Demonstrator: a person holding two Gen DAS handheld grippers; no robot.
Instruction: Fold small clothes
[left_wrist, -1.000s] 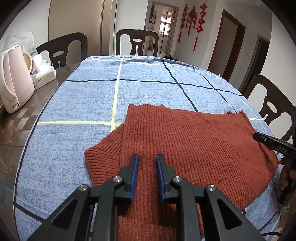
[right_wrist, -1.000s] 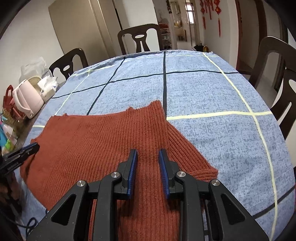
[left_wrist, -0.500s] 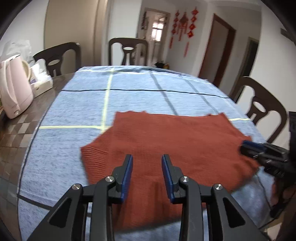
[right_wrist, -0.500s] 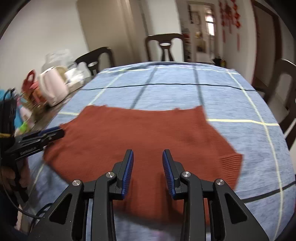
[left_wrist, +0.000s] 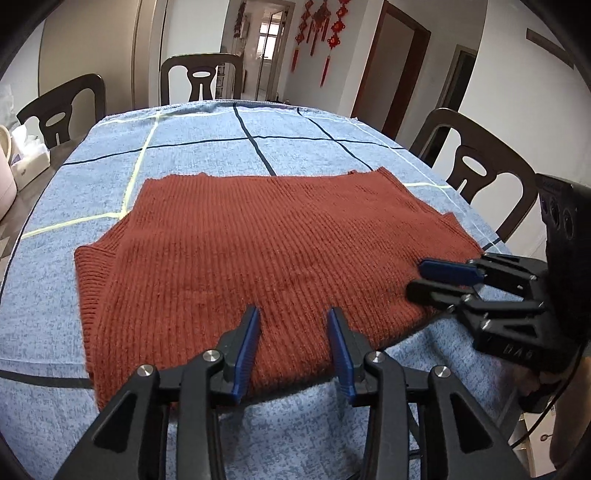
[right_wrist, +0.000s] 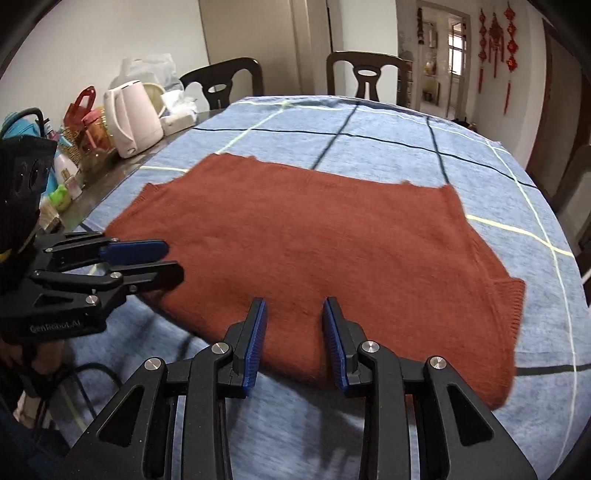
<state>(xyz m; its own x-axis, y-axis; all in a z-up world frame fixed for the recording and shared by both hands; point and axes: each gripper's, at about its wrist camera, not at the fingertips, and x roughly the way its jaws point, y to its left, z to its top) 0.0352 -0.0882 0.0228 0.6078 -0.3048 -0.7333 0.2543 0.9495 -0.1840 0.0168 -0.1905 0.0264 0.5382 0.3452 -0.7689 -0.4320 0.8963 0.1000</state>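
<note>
- Left wrist view: the sweater (left_wrist: 266, 251) lies flat on the blue tablecloth (left_wrist: 221, 147), near hem toward the table's edge, probably spread out ready for a fold.
- Left gripper (left_wrist: 293, 328) hovers over the near hem, jaws opening with nothing between them.
- Right gripper (right_wrist: 293, 321) likewise sits over the hem, jaws part open and holding nothing.
- Both point down at the hem, likely lining up to pinch it.
- A kettle (right_wrist: 133, 118) stands well off to the side.
</note>
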